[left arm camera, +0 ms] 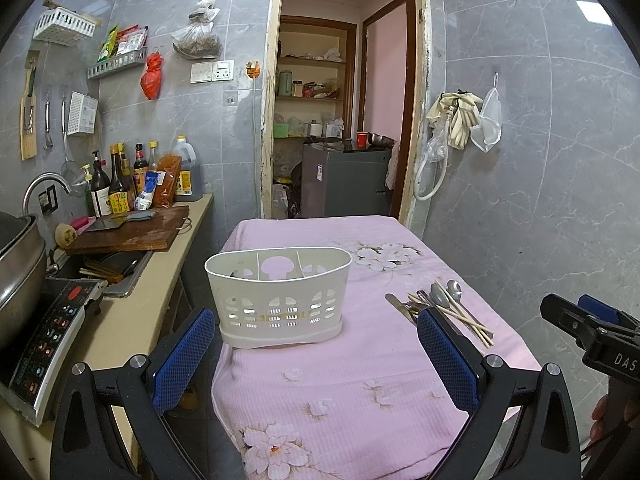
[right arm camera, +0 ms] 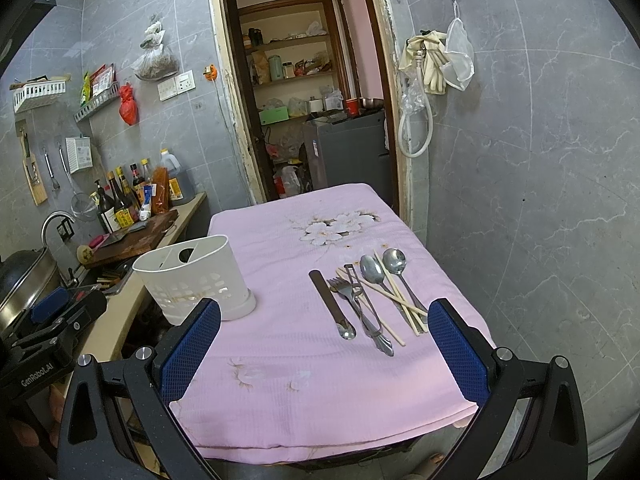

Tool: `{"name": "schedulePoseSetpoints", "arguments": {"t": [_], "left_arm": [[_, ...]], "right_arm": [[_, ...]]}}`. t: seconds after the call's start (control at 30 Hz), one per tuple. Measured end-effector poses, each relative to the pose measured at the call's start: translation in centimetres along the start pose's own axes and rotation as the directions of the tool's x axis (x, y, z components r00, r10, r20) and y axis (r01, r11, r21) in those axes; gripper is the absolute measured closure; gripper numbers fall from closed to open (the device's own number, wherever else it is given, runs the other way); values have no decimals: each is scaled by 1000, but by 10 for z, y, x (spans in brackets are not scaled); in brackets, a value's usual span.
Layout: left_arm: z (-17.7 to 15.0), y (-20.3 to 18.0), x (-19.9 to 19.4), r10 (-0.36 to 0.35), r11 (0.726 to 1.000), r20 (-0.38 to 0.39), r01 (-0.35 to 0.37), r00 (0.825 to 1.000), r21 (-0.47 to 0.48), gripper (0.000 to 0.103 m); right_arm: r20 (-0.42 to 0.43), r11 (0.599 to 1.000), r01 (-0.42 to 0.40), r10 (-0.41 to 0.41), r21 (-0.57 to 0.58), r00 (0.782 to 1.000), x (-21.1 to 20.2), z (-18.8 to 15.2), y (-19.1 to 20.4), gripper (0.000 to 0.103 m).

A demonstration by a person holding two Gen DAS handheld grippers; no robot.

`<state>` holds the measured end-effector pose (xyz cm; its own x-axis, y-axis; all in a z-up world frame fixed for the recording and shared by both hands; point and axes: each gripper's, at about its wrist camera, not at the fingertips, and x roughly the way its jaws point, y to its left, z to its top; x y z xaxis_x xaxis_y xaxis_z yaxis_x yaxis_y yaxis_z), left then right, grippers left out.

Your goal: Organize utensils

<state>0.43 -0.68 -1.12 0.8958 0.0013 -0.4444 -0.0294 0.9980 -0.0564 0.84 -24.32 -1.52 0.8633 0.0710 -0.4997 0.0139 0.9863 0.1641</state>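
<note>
A: Where's the cutlery?

B: Loose on the pink cloth (right arm camera: 280, 360), right of the caddy (right arm camera: 196, 280): knife (right arm camera: 332, 304), fork (right arm camera: 352, 300), peeler (right arm camera: 360, 292), two spoons (right arm camera: 372, 270), chopsticks (right arm camera: 394, 300), all overlapping.

A: How will they handle?

B: Probably stiff, light, slick metal lying flat on soft fabric. I'd pinch mid-handle, the outermost knife first.

A: Anything in the caddy?

B: It stands upright, with dividers inside; the compartments I can see look empty.

A: Grippers?

B: Left gripper (left arm camera: 316, 344) and right gripper (right arm camera: 324, 348) both spread wide, holding nothing, short of the pieces.
</note>
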Motion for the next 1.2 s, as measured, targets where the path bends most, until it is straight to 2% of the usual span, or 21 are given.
{"name": "schedulePoseSetpoints", "arguments": {"t": [0.2, 0.53, 0.83, 0.93, 1.13, 1.2], "left_arm": [[-3, -2, 4, -9, 1000, 3, 9, 1000, 9, 1], [17, -9, 21, -30, 999, 5, 30, 1000, 13, 1], [35, -43, 61, -50, 999, -9, 50, 999, -7, 1], [37, -62, 81, -69, 998, -36, 69, 997, -12, 1], [35, -100, 134, -119, 993, -119, 115, 986, -36, 1], [31, -109, 155, -130, 991, -154, 122, 979, -61, 1]], "right_arm": [[20, 1000, 8, -8, -4, 1000, 1, 2, -5, 1], [56, 998, 46, -44, -40, 997, 9, 21, -12, 1], [33, 997, 61, -60, -40, 998, 47, 53, -57, 1], [18, 998, 48, -47, -48, 999, 65, 63, -77, 1], [-57, 997, -47, 43, -60, 997, 116, 76, -118, 2], [-96, 995, -82, 76, -62, 992, 136, 78, -129, 8]]}}
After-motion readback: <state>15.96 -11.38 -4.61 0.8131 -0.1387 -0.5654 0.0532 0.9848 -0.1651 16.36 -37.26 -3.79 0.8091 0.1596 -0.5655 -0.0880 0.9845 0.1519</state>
